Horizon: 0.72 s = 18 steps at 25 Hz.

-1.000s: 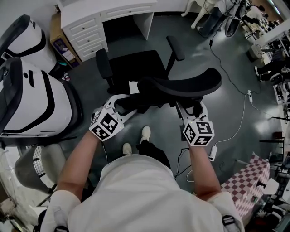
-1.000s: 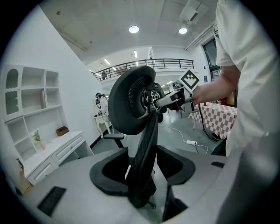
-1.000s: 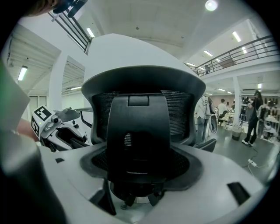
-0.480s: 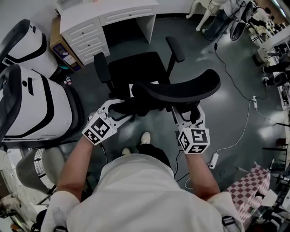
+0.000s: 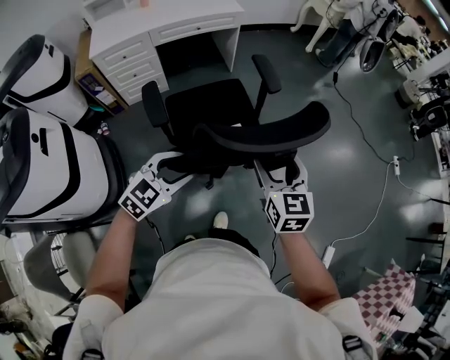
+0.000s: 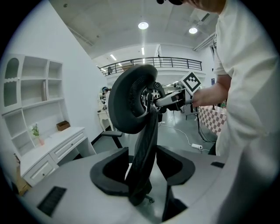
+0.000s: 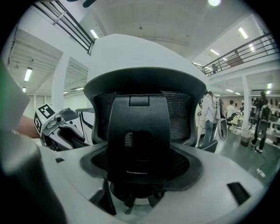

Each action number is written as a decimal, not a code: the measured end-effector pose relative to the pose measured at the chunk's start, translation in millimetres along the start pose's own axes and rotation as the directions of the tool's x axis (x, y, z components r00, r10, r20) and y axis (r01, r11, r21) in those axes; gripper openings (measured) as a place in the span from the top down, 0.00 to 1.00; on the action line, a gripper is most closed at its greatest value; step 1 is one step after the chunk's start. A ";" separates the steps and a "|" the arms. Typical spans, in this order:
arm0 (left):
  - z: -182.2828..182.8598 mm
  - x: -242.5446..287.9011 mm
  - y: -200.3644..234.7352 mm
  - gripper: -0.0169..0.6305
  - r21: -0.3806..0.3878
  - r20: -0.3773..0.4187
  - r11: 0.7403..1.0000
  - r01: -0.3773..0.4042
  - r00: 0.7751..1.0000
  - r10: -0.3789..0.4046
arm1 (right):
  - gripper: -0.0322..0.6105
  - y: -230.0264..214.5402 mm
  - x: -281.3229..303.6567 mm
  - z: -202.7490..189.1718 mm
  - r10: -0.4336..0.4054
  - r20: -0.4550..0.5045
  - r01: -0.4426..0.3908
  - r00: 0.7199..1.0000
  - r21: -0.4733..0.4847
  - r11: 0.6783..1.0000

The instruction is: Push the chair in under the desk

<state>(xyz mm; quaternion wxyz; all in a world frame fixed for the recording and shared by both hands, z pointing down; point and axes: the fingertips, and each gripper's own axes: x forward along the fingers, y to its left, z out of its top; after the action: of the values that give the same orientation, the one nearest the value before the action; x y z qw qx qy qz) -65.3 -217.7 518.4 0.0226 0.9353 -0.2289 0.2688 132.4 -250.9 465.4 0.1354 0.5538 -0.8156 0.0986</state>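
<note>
- The chair [image 5: 211,105], black with a curved mesh backrest [image 5: 281,130] and two armrests, is seen on the dark floor [image 5: 330,197]
- Its seat is turned toward the knee space of the white worktop [image 5: 190,13]; the seat's front edge lies close to that opening and is not yet beneath it
- The left gripper [image 5: 176,167] is held at the left end of the backrest; its fingers are spread wide and have just been closing a little
- The backrest's side edge stands between those fingers, but a gap is visible beside it, so the edge is not clamped
- The right gripper [image 5: 281,169] is placed behind the backrest, toward its right side
- In the right gripper view its fingers are spread wide to either side of the backrest's black central support, which is not pinched
- A shoe [image 5: 220,220] of the person is seen on the floor between the two grippers
- A bank of drawers [image 5: 133,53] is built into the worktop's left side, and large white-and-black housings [image 5: 49,155] stand to the left of the chair
- A cable [image 5: 365,133] is laid across the floor, well apart from the chair on its right
</note>
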 end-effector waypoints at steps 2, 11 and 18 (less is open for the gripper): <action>0.6 3.8 7.9 0.67 -0.009 -0.003 1.000 -0.008 1.000 0.008 | 0.43 -2.7 7.5 1.8 0.006 0.002 -0.006 1.000 -0.001 1.000; 6.4 18.6 39.6 0.66 -0.031 -0.013 0.999 -0.031 0.999 0.030 | 0.43 -15.5 39.7 13.5 0.018 0.001 -0.018 1.000 -0.006 1.000; 11.4 33.2 66.3 0.66 -0.018 0.009 0.999 -0.034 0.999 0.034 | 0.43 -28.8 68.1 21.0 0.023 0.000 -0.023 1.000 -0.010 1.000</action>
<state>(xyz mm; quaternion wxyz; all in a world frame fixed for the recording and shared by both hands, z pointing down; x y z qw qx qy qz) -64.0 -292.6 520.4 0.0253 0.9322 -0.2473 0.2629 132.9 -327.7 468.4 0.1372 0.5438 -0.8223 0.0961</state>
